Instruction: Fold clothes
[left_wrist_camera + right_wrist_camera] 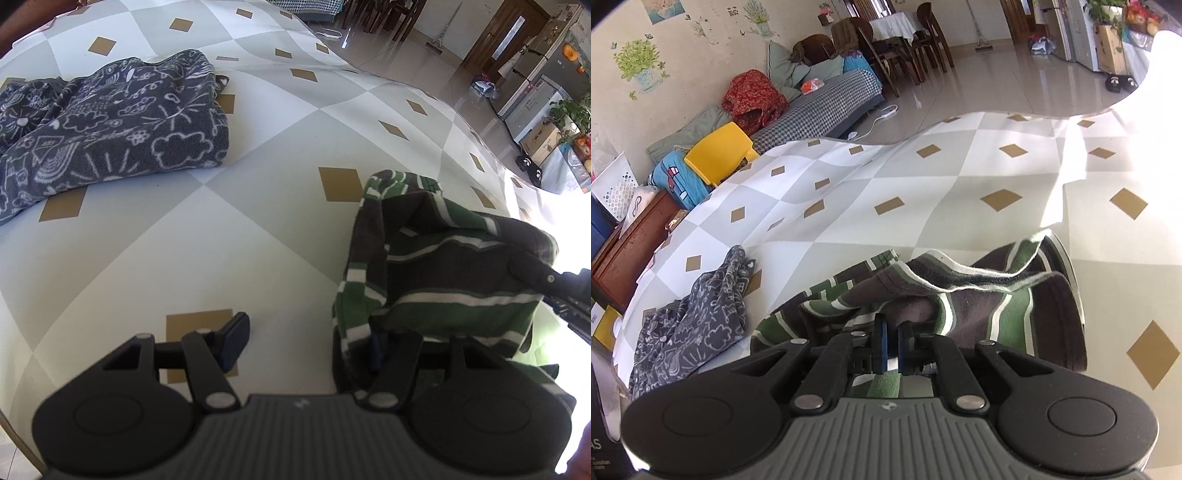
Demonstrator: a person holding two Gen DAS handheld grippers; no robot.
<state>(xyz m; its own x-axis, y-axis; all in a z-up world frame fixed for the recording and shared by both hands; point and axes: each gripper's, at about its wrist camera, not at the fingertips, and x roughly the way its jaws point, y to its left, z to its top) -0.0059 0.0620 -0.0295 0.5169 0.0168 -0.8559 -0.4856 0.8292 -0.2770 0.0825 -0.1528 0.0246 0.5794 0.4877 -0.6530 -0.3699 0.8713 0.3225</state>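
Left tongs [306, 341]: jaws stand apart over the checked table cover [236, 229], nothing pressed between them; one blue pad [236, 341] is clear in the open air above a tan diamond, while the other finger is lost behind the hanging edge of the striped garment [443, 273], so contact on that side cannot be confirmed. Right tongs [890, 345]: jaws drawn together, the two blue pads almost meeting, with a fold of the green, brown and white striped garment [979, 302] pinched between them. In the left wrist view that garment is bunched and raised off the cover, draped just ahead of and to the right of the left tongs, and the right tongs' black finger [543, 277] enters it from the far right edge. A second item, a dark grey fleece with white doodle print [110, 125], lies crumpled well ahead and to the left of the left tongs, apart from the striped piece. From the right tongs it lies to the left [698, 314], flat on the cover.
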